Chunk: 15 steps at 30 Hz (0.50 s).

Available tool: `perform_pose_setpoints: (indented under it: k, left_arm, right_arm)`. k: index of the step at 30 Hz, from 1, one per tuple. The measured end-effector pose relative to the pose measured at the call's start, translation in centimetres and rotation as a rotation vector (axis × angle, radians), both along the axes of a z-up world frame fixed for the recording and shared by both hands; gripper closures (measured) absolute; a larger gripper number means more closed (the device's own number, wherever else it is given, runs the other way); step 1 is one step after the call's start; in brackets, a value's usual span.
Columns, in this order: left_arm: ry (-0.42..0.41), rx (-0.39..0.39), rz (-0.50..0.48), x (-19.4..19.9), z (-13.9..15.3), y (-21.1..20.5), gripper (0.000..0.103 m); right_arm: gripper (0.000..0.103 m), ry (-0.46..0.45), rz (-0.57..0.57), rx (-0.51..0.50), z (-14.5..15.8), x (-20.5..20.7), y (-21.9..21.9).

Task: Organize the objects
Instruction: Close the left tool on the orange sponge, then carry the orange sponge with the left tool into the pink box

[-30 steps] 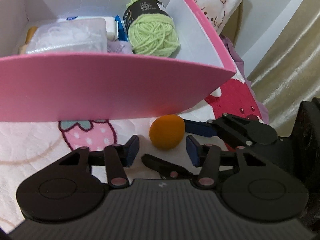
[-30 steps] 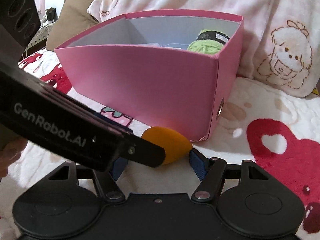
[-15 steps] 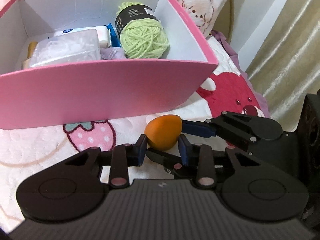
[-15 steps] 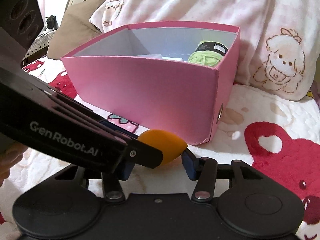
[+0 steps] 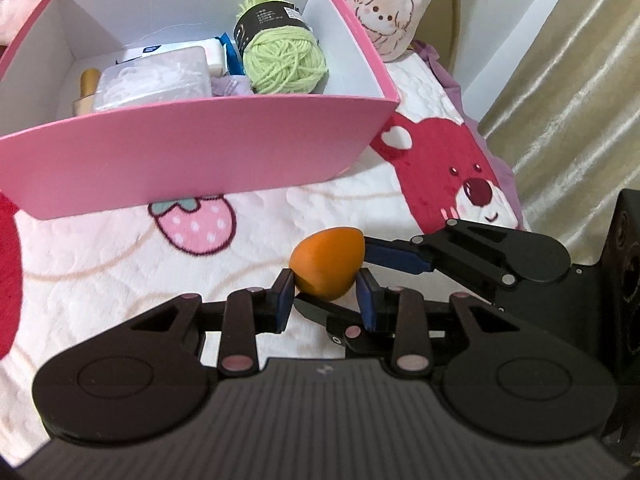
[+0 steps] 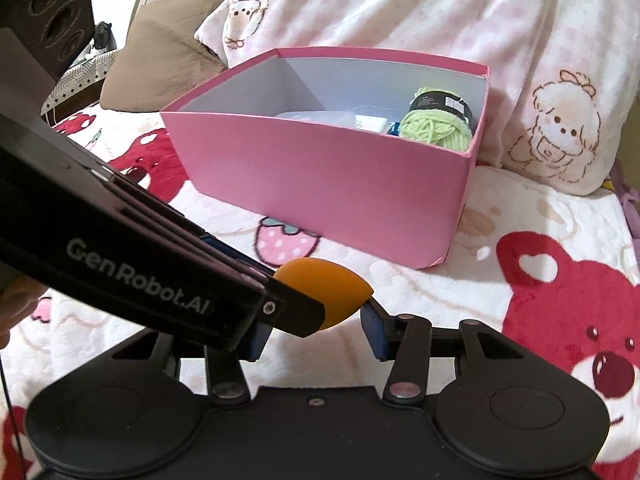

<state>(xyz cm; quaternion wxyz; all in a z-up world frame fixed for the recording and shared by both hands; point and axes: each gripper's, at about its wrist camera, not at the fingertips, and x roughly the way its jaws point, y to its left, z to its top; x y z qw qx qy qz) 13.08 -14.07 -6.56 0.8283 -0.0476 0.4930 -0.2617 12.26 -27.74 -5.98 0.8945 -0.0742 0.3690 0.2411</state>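
Matte black left gripper point(image 5: 326, 290) with blue pads point(image 5: 285, 295), silver and pink pivot screws and ribbed grey housing behind; the black right gripper point(image 6: 316, 330) matches, white "GenRobot.AI" lettering crossing its view on its twin's side.

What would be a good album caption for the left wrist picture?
Two pairs of fingers pinch an orange egg-shaped sponge above a strawberry-print blanket, near a pink cardboard box.
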Motion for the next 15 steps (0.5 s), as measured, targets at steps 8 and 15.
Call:
perform_pose_setpoints:
  k: [8,15]
  left_arm:
    - [0.016,0.024,-0.018,-2.2,3.1,1.1,0.071]
    - [0.020,0.029,-0.037,-3.7,6.9,1.7,0.071]
  right_arm:
    - [0.050,0.041,-0.040,0.051,2.6,-2.3,0.9]
    - [0.050,0.064,-0.078,0.045,6.5,-4.0,1.8]
